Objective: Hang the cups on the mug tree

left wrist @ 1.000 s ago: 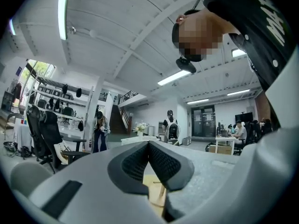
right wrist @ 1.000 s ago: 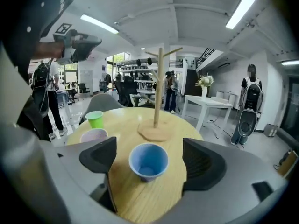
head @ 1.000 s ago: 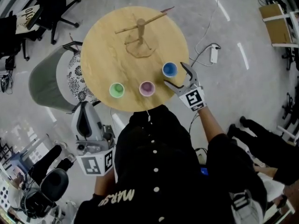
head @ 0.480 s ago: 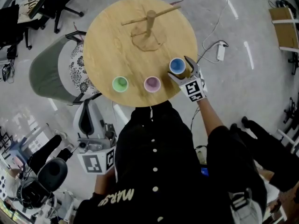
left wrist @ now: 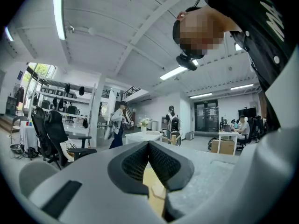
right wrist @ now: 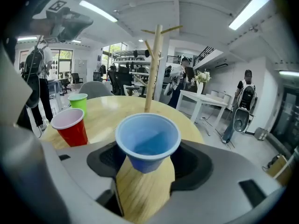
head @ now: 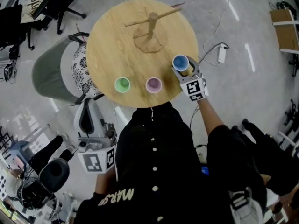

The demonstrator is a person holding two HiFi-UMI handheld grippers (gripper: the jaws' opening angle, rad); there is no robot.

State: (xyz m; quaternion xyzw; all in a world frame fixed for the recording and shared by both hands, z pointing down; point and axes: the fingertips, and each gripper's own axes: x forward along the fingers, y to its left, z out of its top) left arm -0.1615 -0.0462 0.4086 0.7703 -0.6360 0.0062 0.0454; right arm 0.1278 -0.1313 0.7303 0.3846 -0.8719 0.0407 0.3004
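A wooden mug tree (head: 152, 24) stands bare at the far side of the round wooden table (head: 117, 41). Three cups stand upright along the near edge: green (head: 122, 84), pink-rimmed red (head: 153, 85) and blue (head: 180, 63). My right gripper (head: 184, 69) straddles the blue cup (right wrist: 147, 141); its jaws are closing and the pads meet the cup's lower walls. Beyond it I see the tree (right wrist: 154, 69), the red cup (right wrist: 71, 126) and the green cup (right wrist: 78, 101). My left gripper (head: 88, 120) hangs below the table by my left side, shut and empty (left wrist: 148, 146).
A grey chair (head: 51, 76) with a patterned cushion stands against the table's left edge. A black office chair (head: 51, 3) is at top left. A cable with a white adapter (head: 222, 54) lies on the floor to the right. People stand far off in the left gripper view.
My right gripper moved forward from beside the blue cup until its jaws stand around it, then narrowed onto it. The left gripper stayed put.
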